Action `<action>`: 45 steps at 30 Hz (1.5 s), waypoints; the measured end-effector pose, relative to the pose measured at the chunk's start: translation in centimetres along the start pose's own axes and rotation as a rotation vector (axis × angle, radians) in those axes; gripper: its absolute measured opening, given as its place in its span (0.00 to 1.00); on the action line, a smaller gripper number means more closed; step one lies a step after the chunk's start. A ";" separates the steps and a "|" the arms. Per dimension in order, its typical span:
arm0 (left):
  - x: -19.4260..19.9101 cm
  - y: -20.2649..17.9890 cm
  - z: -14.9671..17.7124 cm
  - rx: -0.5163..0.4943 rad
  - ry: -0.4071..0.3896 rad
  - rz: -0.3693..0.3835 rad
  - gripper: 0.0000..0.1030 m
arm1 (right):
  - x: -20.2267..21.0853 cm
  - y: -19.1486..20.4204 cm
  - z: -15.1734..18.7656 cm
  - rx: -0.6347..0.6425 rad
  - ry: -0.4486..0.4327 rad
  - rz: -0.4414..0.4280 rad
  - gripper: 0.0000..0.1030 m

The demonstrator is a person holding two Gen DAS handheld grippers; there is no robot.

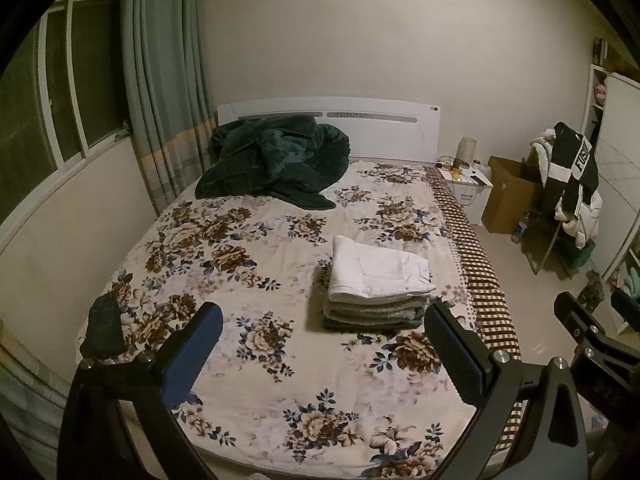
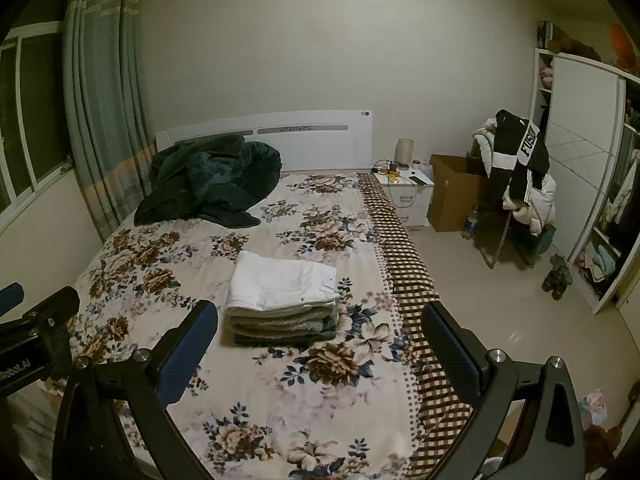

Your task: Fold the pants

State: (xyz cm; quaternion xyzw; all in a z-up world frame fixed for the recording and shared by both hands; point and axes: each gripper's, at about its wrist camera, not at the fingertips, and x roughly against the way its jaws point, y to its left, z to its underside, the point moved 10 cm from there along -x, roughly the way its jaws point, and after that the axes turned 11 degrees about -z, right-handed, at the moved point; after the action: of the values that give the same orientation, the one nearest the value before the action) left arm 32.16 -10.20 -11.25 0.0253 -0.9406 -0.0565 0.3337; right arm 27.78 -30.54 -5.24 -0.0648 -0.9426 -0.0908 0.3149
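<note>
Pants (image 1: 376,270), white and already folded into a flat rectangle, sit on top of a stack of folded garments (image 1: 372,312) on the floral bed (image 1: 248,360), toward its right side near the checked border. Both claws hang back above the foot of the bed, well apart from the stack: the left claw (image 1: 324,340) has its jaws spread wide with nothing between them, and the right claw (image 2: 320,340) stands the same, apart and empty. Judging by the neat pile, the folding of this pair looks finished and the hands are between pieces. A dark green blanket (image 2: 208,180) lies heaped by the headboard; no unfolded pants show on the bed, so the next move likely calls for fetching another pair from outside these views.
</note>
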 end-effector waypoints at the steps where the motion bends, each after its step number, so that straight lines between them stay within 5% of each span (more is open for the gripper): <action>1: 0.0 0.0 0.0 -0.003 -0.001 -0.002 1.00 | 0.0 0.0 -0.1 0.002 -0.001 -0.001 1.00; 45: -1.0 0.8 2.0 -0.014 0.036 -0.011 1.00 | -1.4 0.2 0.6 0.009 0.034 -0.034 1.00</action>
State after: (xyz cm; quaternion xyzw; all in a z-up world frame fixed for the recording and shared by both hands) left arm 31.72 -9.19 -13.31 0.0289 -0.9339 -0.0644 0.3505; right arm 28.57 -30.32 -6.54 -0.0457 -0.9384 -0.0930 0.3297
